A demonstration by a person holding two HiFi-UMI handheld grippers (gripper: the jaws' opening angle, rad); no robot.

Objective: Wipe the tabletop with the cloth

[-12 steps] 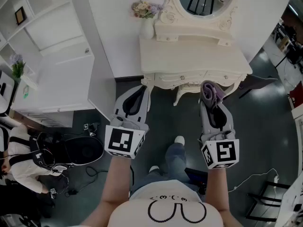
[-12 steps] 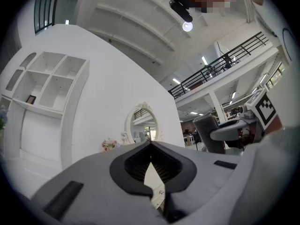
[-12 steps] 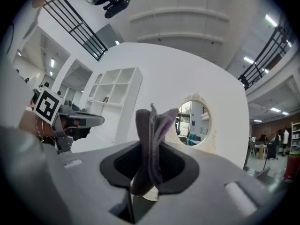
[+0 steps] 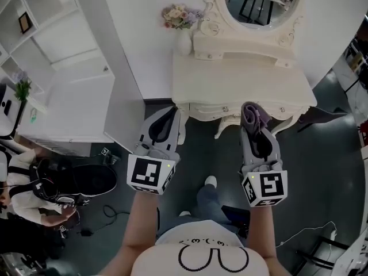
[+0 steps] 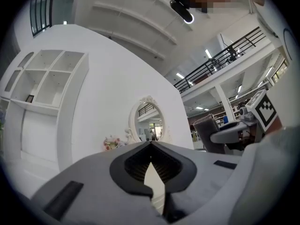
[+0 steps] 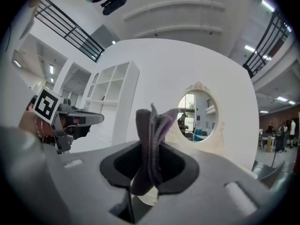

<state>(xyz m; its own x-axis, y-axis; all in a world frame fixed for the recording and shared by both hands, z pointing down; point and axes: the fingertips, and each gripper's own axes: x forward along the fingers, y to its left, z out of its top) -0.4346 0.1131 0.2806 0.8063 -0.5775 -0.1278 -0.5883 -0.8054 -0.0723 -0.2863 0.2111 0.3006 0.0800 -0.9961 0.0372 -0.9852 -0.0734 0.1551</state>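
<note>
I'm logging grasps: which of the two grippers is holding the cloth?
The right gripper: the purple-grey cloth is pinched between its jaws. The left gripper is shut on nothing.

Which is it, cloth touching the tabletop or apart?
Apart. The right gripper view shows the cloth, pinched in the right gripper, sticking up free in the air with nothing against it. In the head view the tabletop lies ahead of it.

L hand-held gripper closed, R hand-held gripper clamps cloth
</note>
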